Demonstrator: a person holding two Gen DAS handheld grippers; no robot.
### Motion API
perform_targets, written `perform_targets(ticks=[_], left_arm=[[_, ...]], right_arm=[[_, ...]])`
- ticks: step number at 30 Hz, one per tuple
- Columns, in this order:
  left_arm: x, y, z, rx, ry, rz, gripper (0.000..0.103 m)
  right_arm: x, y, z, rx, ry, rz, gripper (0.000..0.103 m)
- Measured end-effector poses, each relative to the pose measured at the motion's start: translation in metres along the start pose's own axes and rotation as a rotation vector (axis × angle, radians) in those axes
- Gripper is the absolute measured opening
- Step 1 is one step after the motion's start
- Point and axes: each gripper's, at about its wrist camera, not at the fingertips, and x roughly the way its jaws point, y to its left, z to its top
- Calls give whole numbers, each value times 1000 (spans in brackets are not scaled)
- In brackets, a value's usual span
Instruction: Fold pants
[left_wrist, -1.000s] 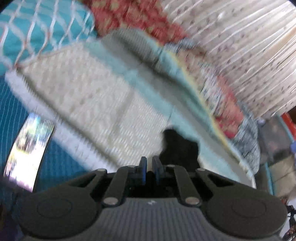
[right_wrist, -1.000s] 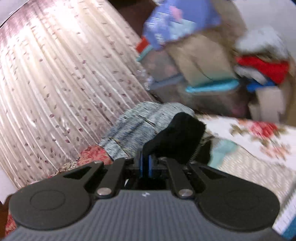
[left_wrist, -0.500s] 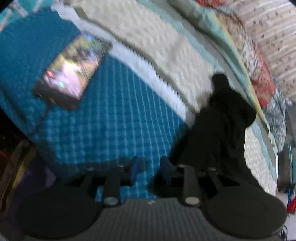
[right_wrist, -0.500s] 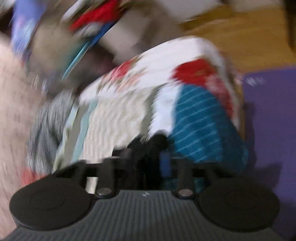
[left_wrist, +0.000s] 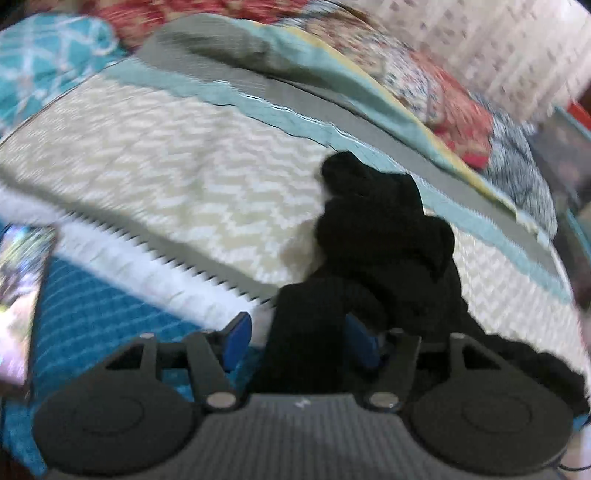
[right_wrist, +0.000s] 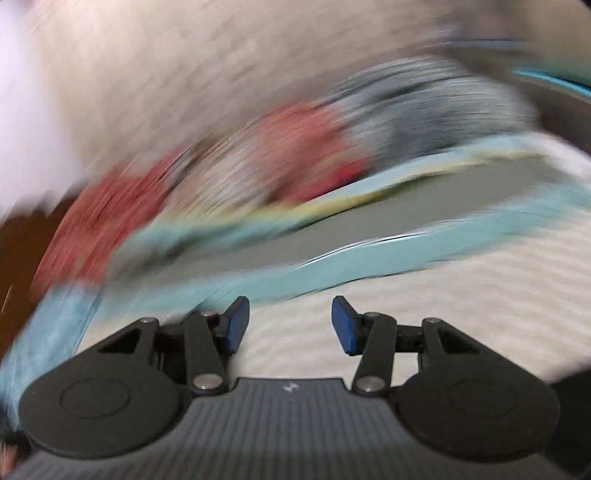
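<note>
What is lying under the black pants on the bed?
Under the black pants lies a cream zigzag blanket, with blue patterned cloth near their lower end. What the pants cover directly cannot be seen.

I see a bed under a cream zigzag-patterned quilt (left_wrist: 177, 173) with pale teal border, a red floral blanket (left_wrist: 436, 96) bunched beyond, and a pale patterned curtain (left_wrist: 517, 48) far right

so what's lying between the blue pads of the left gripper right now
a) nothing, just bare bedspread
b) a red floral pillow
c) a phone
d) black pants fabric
d: in the left wrist view a strip of the crumpled black pants runs up between the spread blue pads of the left gripper.
</note>
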Motion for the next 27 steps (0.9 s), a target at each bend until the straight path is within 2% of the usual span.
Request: perform_targets(ticks=[3, 5, 7, 9, 11, 13, 14, 15, 16, 18, 20, 22, 25, 27], left_arm=[[17, -8, 3, 63, 14, 8, 61], [22, -13, 3, 100, 11, 4, 67], [23, -14, 4, 137, -1, -1, 79], [24, -15, 3, 181, -14, 13, 82], [27, -12, 6, 208, -5, 14, 82], [30, -10, 9, 219, 2, 0, 77], [31, -10, 9, 226, 9, -7, 76], [31, -10, 10, 233, 12, -13, 76], [31, -10, 11, 240, 10, -23, 78], [29, -10, 13, 241, 3, -52, 81], [30, -10, 17, 233, -4, -73, 81], [32, -10, 20, 226, -10, -86, 82], [37, -11, 26, 209, -1, -110, 89], [41, -11, 31, 202, 6, -130, 91]], right_arm=[[86, 65, 11, -114, 140, 132, 58], [146, 103, 15, -148, 234, 178, 62], [200, 132, 15, -194, 307, 183, 67], [249, 155, 4, -204, 403, 172, 77], [280, 175, -24, -202, 493, 139, 77], [297, 175, -52, -235, 544, 73, 74], [304, 170, -57, -237, 553, 53, 54], [295, 160, -63, -213, 536, 51, 26], [288, 150, -56, -171, 504, 58, 16], [258, 121, -30, -61, 371, 68, 16], [216, 78, 4, 85, 185, 80, 16], [161, 24, 30, 250, -36, 80, 16], [74, -51, 34, 415, -331, 34, 16], [31, -91, 20, 489, -425, -23, 16]])
